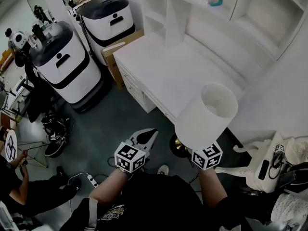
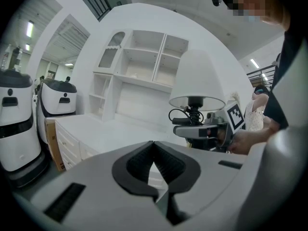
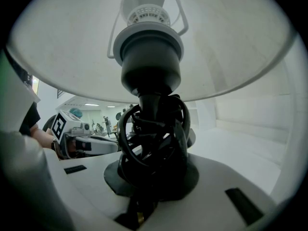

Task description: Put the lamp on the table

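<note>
Two squat white machines with dark domed tops, one nearer (image 1: pixel 65 66) and one behind it (image 1: pixel 108 20), stand on the dark grey floor (image 1: pixel 106 124). A brown panel (image 1: pixel 115 57) leans just beside the farther one. White wall shelves (image 1: pixel 166 13) hold a teal object (image 1: pixel 216 2). A white power strip (image 1: pixel 91 180) lies near a seated person (image 1: pixel 29 189). A white carved chair (image 1: pixel 255 165) stands at the right.

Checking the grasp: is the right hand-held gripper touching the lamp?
Touching. The right gripper view shows the right hand-held gripper clamped on the lamp at its black, cord-wrapped stem, with no gap at either jaw.
</note>
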The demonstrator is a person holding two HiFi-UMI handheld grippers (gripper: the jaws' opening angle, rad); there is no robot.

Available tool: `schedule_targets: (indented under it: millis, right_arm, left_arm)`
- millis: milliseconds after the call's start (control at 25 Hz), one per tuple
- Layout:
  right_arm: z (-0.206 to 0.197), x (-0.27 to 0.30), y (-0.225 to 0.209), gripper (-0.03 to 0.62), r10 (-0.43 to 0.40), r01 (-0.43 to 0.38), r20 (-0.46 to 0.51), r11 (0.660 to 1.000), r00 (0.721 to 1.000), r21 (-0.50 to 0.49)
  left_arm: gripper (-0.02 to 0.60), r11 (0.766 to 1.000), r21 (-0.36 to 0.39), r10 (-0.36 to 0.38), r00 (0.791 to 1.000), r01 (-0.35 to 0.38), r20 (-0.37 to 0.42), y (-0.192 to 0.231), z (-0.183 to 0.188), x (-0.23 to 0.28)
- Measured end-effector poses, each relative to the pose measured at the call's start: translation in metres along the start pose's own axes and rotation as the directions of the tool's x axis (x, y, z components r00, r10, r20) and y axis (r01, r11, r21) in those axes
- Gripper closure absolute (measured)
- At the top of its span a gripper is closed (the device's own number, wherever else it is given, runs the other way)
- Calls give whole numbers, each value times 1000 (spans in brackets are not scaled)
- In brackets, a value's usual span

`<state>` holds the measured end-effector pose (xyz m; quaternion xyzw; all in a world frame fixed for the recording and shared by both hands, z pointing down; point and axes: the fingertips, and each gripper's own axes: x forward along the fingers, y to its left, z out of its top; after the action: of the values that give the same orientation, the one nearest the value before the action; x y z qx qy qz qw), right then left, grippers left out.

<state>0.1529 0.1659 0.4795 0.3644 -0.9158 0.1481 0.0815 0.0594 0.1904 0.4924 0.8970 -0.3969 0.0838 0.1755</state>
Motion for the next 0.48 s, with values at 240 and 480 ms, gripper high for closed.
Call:
schedule_targets:
  millis: [240,480]
  right_arm:
    - [4,7,3,532,3,-3,2,1000,1000,0]
    - [5,13,3,533,1,-1,5,1000,1000,5]
  left_arm:
    - [574,1000,-2,6,1000,-6,0,6,2,-4]
    - [574,1000,-1,8,1000,-8,-5,11,1,-7]
